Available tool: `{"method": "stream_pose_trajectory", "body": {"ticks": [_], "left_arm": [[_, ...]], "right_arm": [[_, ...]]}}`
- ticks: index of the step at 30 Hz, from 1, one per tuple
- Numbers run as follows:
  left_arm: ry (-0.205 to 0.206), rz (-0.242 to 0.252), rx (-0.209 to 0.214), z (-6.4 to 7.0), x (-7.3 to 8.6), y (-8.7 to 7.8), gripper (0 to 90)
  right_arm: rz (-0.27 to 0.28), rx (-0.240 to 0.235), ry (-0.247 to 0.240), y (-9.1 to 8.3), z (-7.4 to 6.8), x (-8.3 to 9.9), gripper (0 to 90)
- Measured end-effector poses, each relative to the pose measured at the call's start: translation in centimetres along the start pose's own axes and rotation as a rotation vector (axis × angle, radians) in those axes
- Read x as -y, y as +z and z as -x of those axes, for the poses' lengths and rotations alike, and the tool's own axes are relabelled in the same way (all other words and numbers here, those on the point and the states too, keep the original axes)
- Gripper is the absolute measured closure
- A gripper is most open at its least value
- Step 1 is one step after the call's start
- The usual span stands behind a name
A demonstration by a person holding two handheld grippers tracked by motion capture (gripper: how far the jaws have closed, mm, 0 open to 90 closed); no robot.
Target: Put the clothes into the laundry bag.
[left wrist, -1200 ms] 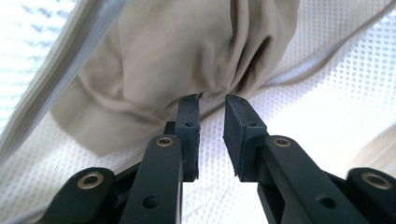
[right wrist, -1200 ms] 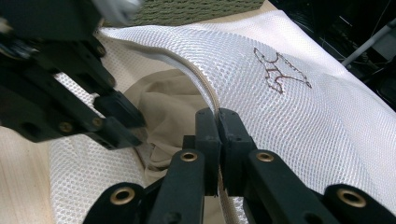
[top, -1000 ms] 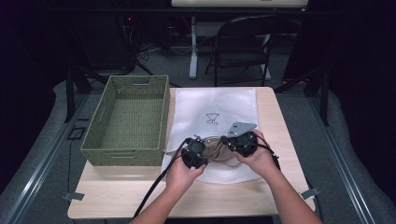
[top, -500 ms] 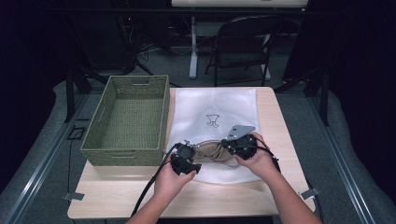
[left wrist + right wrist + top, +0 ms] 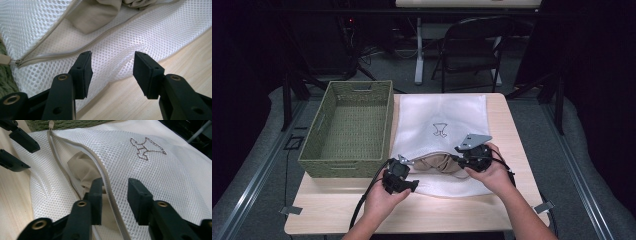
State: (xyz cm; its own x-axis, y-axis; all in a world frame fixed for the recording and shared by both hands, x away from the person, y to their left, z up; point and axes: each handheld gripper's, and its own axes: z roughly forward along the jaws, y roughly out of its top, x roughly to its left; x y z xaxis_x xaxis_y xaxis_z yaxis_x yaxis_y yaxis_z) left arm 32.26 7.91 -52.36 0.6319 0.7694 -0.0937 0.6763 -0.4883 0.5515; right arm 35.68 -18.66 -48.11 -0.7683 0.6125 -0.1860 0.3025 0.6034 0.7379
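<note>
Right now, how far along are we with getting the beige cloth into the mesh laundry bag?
Mostly in: the beige cloth sits inside the white mesh bag, showing through the unzipped opening. In hand: the right gripper straddles the upper zipper edge with its jaws apart, one jaw inside the opening; the left gripper hovers open over the bag's near edge. Left: zipping the bag shut, perhaps then moving it to the green basket.

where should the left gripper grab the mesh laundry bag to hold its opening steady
Probably the lower zipper edge of the mesh laundry bag, approached from the table's near side. The left gripper, jaws open, already faces it, and that lip is raised off the table.
</note>
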Motion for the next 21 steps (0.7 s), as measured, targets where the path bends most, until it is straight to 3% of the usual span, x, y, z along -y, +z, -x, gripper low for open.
{"method": "stream_pose_trajectory", "body": {"ticks": [6, 12, 17, 21], "left_arm": [[0.011, 0.029, -0.002, -0.3, 0.6, -0.4, 43.3], [0.027, 0.047, -0.015, -0.4, 1.5, -0.7, 39.4], [-0.009, 0.066, 0.017, -0.7, 1.7, -0.7, 37.8], [-0.017, 0.059, 0.024, -0.7, 1.7, -0.7, 37.1]], "right_arm": [[0.021, 0.029, 0.024, -1.2, -0.5, 0.3, 55.8], [-0.007, 0.063, 0.052, -2.2, -0.9, 1.8, 50.1], [-0.014, 0.095, 0.093, -3.3, -1.1, 3.4, 46.2], [0.001, 0.072, 0.148, -3.6, -1.0, 4.9, 47.9]]}}
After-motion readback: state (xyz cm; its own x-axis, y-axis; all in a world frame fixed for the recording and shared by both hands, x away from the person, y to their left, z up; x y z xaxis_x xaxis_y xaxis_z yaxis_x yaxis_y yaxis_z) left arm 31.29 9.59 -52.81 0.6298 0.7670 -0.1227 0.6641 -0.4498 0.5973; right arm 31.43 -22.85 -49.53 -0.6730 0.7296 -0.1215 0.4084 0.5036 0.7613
